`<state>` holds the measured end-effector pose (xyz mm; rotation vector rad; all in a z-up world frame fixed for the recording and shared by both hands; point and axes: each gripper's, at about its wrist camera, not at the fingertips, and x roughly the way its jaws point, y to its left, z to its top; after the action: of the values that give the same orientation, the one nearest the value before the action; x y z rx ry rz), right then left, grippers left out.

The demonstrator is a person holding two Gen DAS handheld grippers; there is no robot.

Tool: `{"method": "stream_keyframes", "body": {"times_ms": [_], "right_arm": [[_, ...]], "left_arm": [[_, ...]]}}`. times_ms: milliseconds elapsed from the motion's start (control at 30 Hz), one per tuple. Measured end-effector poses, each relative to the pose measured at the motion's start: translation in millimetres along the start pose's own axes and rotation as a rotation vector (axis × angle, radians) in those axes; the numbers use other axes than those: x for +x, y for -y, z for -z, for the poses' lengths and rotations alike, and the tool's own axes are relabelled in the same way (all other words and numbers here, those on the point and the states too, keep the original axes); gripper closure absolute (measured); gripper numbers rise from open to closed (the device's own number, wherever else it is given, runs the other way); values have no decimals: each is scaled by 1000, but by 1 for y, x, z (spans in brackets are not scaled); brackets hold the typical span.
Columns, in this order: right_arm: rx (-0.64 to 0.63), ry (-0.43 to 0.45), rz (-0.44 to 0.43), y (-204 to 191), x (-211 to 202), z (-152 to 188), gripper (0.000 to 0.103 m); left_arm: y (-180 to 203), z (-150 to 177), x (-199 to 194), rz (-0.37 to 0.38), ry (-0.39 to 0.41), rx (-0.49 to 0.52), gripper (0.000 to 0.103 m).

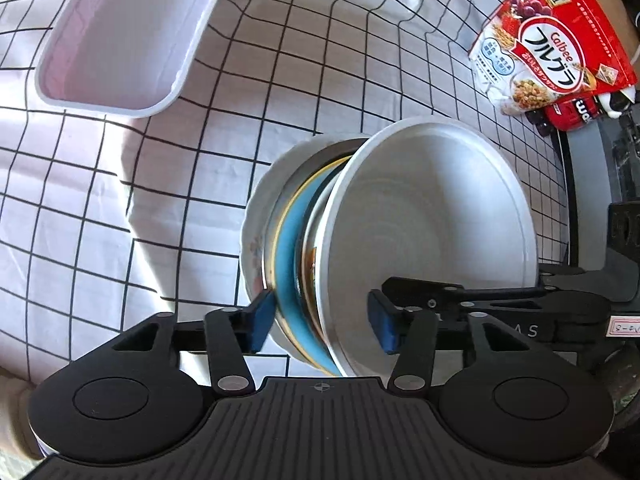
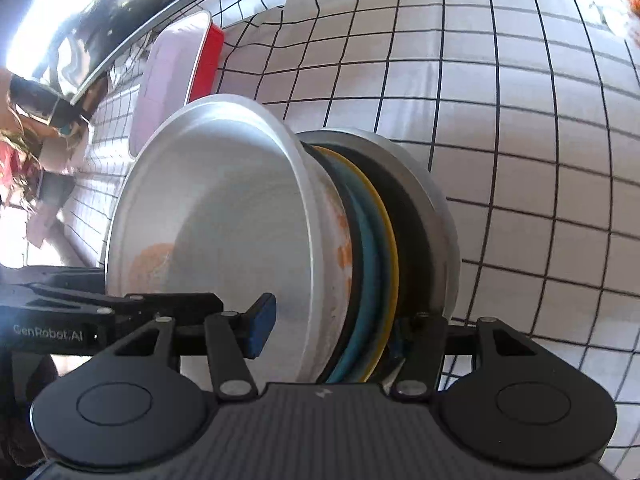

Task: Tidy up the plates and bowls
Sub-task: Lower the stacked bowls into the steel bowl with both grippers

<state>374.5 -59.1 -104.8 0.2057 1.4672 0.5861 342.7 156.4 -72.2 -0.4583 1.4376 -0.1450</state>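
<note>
My left gripper (image 1: 322, 326) and right gripper (image 2: 334, 326) each reach around one side of the stack of dishes (image 1: 304, 236) on the checked cloth (image 1: 120, 184). My jaws look partly open; I cannot tell if they squeeze yet. The stack looks heavy, slippery and breakable, so grab the rims. The white bowl (image 1: 432, 216) on top hides the plates below.

Checked tablecloth (image 1: 120, 184), pink tub (image 1: 120, 36), cereal bag (image 1: 552, 48).

left wrist: steep, close down | right wrist: same, opposite side | shared: dish stack (image 1: 360, 232), checked cloth (image 2: 500, 120)
</note>
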Motion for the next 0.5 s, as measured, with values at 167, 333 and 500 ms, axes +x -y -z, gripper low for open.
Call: {"method": "stream_keyframes", "body": {"times_ms": [167, 333, 500], "right_arm": [[-47, 34, 52, 0, -11, -2, 46], [-61, 97, 53, 4, -33, -2, 46], [-128, 181, 102, 1, -52, 4, 45]], "left_arm": [[8, 4, 0, 21, -5, 14, 63], [14, 8, -1, 17, 5, 16, 66], [19, 8, -3, -24, 30, 23, 80]]}}
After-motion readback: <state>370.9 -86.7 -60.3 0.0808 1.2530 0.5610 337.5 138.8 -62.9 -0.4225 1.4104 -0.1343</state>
